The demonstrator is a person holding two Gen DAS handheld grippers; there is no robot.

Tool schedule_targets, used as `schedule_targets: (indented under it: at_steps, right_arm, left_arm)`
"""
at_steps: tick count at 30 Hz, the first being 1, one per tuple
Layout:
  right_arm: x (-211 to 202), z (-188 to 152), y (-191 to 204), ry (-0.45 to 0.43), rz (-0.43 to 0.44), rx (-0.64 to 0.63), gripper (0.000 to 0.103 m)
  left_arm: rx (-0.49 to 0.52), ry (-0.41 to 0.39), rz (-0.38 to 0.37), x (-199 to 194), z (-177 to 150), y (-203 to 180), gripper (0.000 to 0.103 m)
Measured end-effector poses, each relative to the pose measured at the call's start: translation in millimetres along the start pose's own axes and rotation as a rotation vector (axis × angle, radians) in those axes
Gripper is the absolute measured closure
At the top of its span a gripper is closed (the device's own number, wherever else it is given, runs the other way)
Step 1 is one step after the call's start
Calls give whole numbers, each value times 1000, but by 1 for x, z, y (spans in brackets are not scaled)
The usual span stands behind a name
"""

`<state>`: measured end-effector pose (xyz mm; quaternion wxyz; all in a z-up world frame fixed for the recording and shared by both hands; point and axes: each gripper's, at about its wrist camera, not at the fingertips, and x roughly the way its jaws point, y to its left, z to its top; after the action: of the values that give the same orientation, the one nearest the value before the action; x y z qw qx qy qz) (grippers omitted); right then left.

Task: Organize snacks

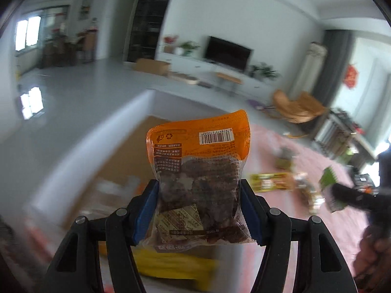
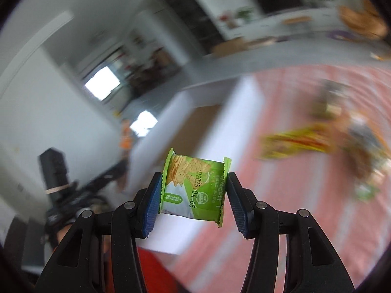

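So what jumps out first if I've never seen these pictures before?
An orange snack bag with dark pieces showing through its clear half, pinched upright in the left claw. In the right wrist view, a small green cracker packet sits between the blue pads of the right claw. Behind both lies a blurred pink cloth strewn with more snacks.

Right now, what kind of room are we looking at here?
Most likely a home living room: a flat-screen television sits on a long white cabinet with potted plants, and a tan lounge chair stands near the grey curtains.
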<state>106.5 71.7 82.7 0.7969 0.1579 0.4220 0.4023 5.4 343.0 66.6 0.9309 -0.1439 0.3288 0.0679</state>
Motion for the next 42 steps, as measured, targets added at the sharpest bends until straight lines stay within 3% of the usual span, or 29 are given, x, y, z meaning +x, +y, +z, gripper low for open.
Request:
schedule_targets:
  at_steps: [2, 5, 6, 10, 14, 17, 20, 23, 26, 30, 34, 38, 42]
  right_arm:
    - [33, 7, 31, 36, 47, -49, 48]
    - [82, 11, 60, 113, 115, -62, 35]
    - [93, 9, 64, 137, 131, -52, 26]
    - [88, 4, 58, 117, 114, -47, 20]
    - [48, -15, 9, 51, -71, -96, 16]
    - [20, -53, -57, 68, -315, -132, 14]
    - [-18, -95, -135, 99, -509, -54, 14]
    - [-67, -118, -186, 52, -665, -3, 14]
    - [-98, -128, -211, 15, -778, 24, 14]
    - [-116, -134, -235, -31, -813, 83, 14]
    - [-115, -138, -237, -11, -798, 96, 10]
    - [-110, -144, -233, 38, -843, 48, 6]
    - [-110, -145, -239, 40, -822, 54, 4]
  left_arm:
    - [13, 27, 69, 3, -3, 19, 37]
    - [12, 81, 151, 17, -15, 40, 24]
    - [9, 90, 174, 22, -19, 44, 22]
    - [-33, 90, 202, 25, -33, 50, 22]
    - [-36, 62, 111, 20, -36, 15, 22]
    - [46, 51, 8, 12, -41, -42, 14]
    - [155, 56, -108, 8, -53, -107, 3]
    - [231, 131, -236, 30, -76, -174, 0]
    - [290, 227, -263, 71, -103, -223, 1]
    - [351, 312, -210, 125, -134, -251, 1]
    - [397, 334, -146, 170, -145, -264, 1]
    - [405, 335, -89, 193, -141, -262, 1]
    - [415, 317, -73, 196, -140, -260, 0]
